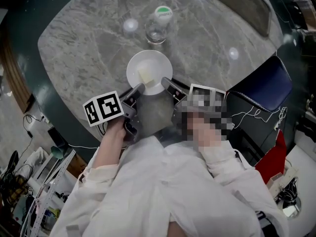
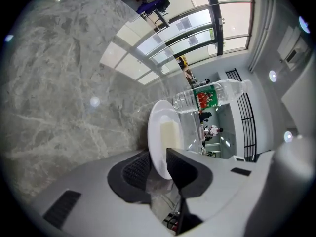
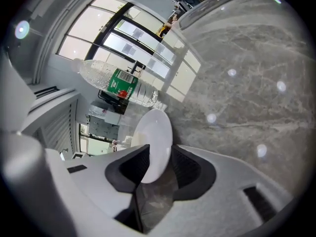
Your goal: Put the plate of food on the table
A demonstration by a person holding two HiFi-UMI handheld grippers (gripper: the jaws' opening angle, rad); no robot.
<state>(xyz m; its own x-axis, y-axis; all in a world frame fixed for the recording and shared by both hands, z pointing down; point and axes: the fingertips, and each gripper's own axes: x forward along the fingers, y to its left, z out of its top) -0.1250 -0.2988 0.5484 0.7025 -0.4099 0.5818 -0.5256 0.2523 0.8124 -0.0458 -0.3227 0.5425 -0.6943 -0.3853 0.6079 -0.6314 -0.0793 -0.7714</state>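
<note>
A white plate (image 1: 148,65) with a pale block of food (image 1: 146,74) lies flat on the grey marble table (image 1: 84,38), near its front edge. My left gripper (image 1: 138,89) stands at the plate's near-left rim and my right gripper (image 1: 167,83) at its near-right rim. In the left gripper view the plate's rim (image 2: 159,132) sits between the jaws of the left gripper (image 2: 157,158), with the pads slightly off it. In the right gripper view the rim (image 3: 155,130) lies loosely inside the right gripper (image 3: 159,154), with gaps beside it.
A clear water bottle (image 1: 157,26) with a green cap stands just behind the plate. A dark oval tray (image 1: 244,4) lies at the table's far right. A dark blue chair (image 1: 261,85) stands to the right of the table's edge.
</note>
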